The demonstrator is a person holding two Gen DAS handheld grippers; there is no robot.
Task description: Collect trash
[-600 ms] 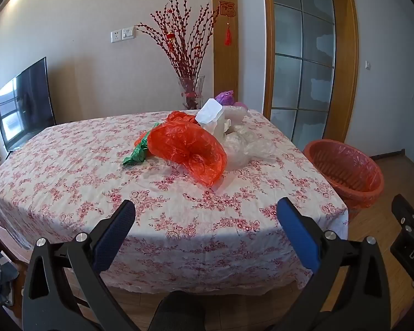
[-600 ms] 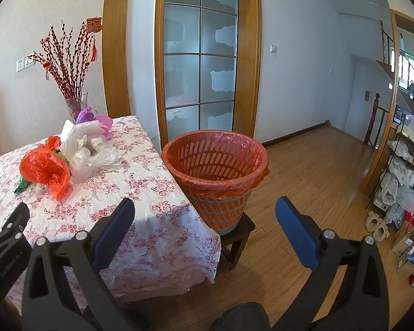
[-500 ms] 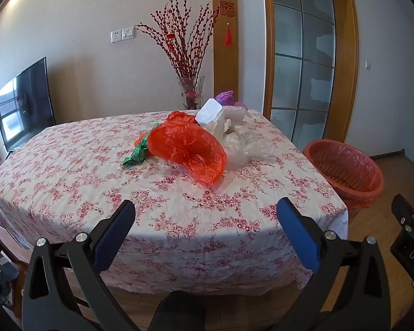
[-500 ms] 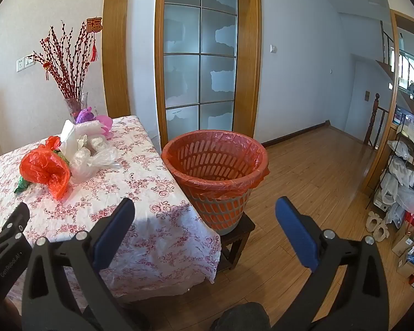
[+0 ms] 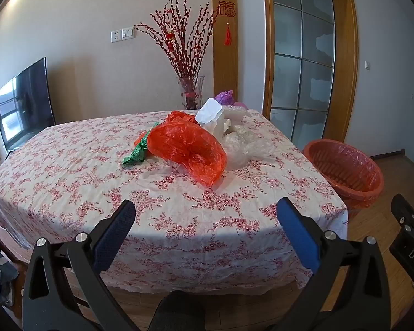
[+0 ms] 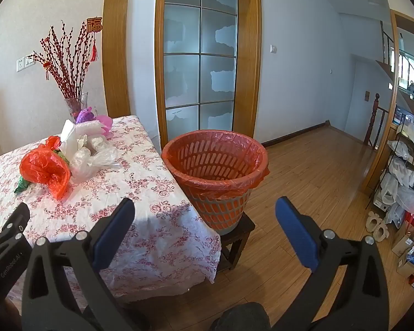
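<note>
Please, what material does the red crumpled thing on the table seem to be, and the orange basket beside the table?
The red crumpled bag looks like thin glossy plastic film: it is translucent, wrinkled and catches the light. The orange basket appears to be rigid moulded plastic, with regular slots in its wall. It is lined with a thin film bag folded over the rim, probably plastic too.
</note>
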